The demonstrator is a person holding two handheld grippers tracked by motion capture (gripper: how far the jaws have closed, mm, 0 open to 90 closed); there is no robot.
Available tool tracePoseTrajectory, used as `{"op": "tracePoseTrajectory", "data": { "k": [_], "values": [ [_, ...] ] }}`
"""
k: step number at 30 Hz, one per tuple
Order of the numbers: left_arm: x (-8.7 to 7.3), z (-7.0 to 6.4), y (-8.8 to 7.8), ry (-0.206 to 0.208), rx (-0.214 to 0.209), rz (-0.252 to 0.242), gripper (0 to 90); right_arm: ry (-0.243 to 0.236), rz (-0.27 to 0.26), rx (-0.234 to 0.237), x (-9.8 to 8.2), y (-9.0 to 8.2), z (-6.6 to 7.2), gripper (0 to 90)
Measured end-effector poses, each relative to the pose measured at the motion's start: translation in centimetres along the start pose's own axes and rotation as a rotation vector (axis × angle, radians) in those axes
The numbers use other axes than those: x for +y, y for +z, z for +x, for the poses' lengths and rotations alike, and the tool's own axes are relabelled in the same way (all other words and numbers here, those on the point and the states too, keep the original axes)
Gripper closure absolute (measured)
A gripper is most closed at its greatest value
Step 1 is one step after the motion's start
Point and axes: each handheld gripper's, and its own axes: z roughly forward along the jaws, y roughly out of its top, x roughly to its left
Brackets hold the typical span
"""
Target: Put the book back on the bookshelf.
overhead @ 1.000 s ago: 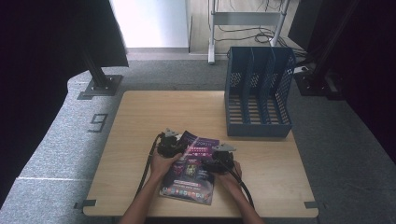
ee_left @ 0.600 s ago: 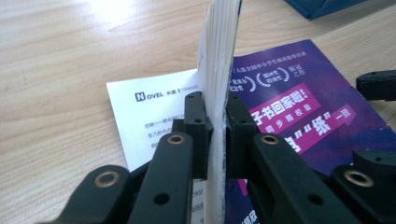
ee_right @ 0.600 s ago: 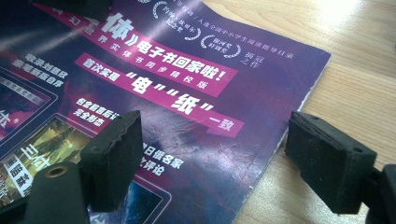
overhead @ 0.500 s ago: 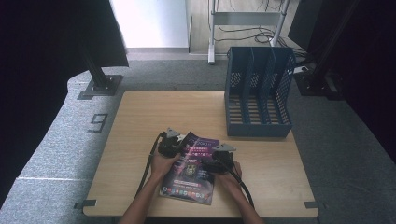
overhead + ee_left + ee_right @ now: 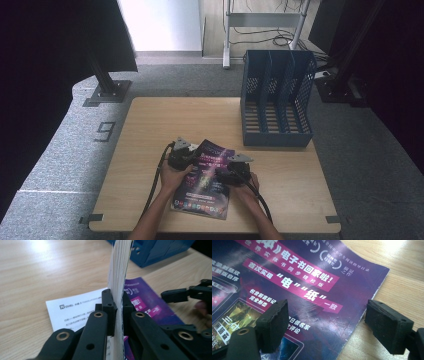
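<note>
The purple magazine (image 5: 202, 182) lies near the front edge of the counter (image 5: 150, 125), roughly at its middle, with its far left part lifted. In the left gripper view the pages (image 5: 119, 270) stand on edge between the left gripper (image 5: 117, 312) pads, which have just been closing and now pinch that sheaf tight. Beneath it a white printed sheet (image 5: 72, 311) lies flat on the wood, and the glossy cover (image 5: 147, 300) spreads to the other side.

The right gripper (image 5: 324, 320) hangs with its jaws wide apart, one pad over the cover and the other past the magazine's edge above bare wood; it grips nothing. In the high view it sits at the magazine's right side (image 5: 234, 172), with the left gripper (image 5: 180, 155) at the far left corner.

The blue file rack (image 5: 276, 100) stands at the far right corner of the counter, well apart from the magazine, its slots seemingly holding nothing.

As I judge it, the work has barely begun: one firm hold is made on the magazine, the second is not yet taken, and the lift and any move toward the rack remain.
</note>
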Motion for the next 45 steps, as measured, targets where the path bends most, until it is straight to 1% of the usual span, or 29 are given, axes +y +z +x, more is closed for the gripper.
{"op": "tracePoseTrajectory", "data": {
  "k": [3, 6, 10, 17, 20, 26, 28, 32, 33, 38, 45],
  "values": [
    [0.1, -0.4, -0.5, 0.019, -0.011, -0.032, 86.9, 0.009, -0.002, 0.014, 0.0, -0.2, -0.2, 21.3],
    [0.2, -0.7, -0.7, 0.041, -0.017, -0.042, 87.0, 0.008, -0.025, 0.021, 0.2, -0.4, -0.4, 21.5],
    [0.4, -1.0, -1.0, 0.051, -0.029, -0.053, 87.0, 0.005, -0.050, 0.035, 0.4, -0.9, -0.5, 21.3],
    [0.8, -1.4, -1.7, 0.063, -0.043, -0.070, 87.0, 0.020, -0.055, 0.043, 0.5, -1.1, -0.9, 21.0],
    [0.9, -1.5, -1.9, 0.058, -0.049, -0.074, 87.0, 0.020, -0.057, 0.049, 0.5, -1.3, -1.0, 20.9],
    [1.1, -1.6, -2.6, 0.068, -0.054, -0.089, 87.0, 0.032, -0.068, 0.058, 0.7, -1.6, -1.3, 20.6],
    [1.2, -1.6, -2.8, 0.065, -0.058, -0.095, 87.1, 0.037, -0.071, 0.063, 0.7, -1.7, -1.5, 20.6],
    [1.3, -1.4, -3.0, 0.043, -0.075, -0.117, 87.1, 0.041, -0.078, 0.070, 0.8, -1.8, -1.6, 20.2],
    [1.3, -1.4, -3.1, 0.040, -0.079, -0.115, 87.1, 0.042, -0.080, 0.071, 0.8, -1.8, -1.6, 20.2],
    [1.2, -1.2, -2.9, 0.037, -0.069, -0.099, 87.1, 0.037, -0.070, 0.071, 0.7, -1.6, -1.6, 20.2],
    [1.4, -1.4, -3.2, 0.049, -0.074, -0.111, 87.1, 0.040, -0.061, 0.070, 0.6, -1.5, -1.9, 20.4]
  ]
}}
